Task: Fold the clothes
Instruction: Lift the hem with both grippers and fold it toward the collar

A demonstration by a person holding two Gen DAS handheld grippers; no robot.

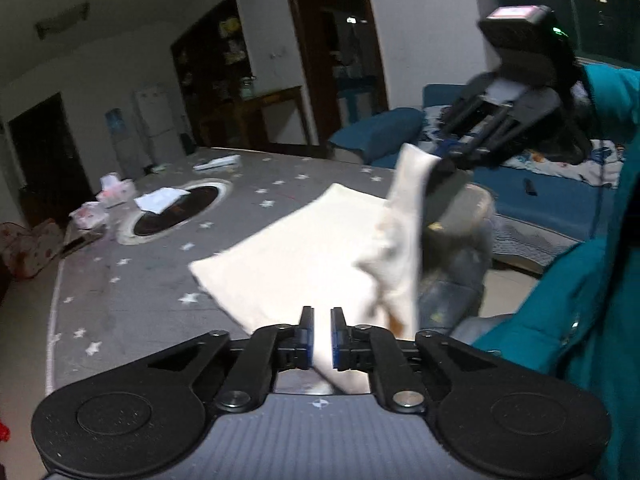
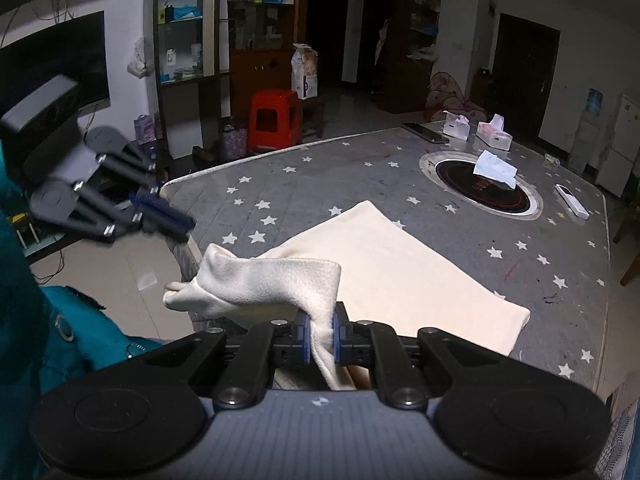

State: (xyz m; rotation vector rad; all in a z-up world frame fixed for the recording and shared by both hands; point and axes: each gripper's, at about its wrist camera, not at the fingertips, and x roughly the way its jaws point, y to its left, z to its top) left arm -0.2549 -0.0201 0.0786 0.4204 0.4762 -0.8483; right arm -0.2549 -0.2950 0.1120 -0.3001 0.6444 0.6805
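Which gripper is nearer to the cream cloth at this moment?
Right. The right gripper is shut on a lifted edge of the cream cloth. The left gripper is up beside the cloth's raised corner, apparently apart from it.

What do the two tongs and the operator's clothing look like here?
Both units match: left tongs and right tongs have blue finger pads on black scissor-style linkages with silver pivot bolts, two round black discs either side, and a ribbed grey body with a small crosshair mark. Seen from outside, the right unit carries a black camera block with a green light. The person wears a teal jacket sleeve. No cables are visible.
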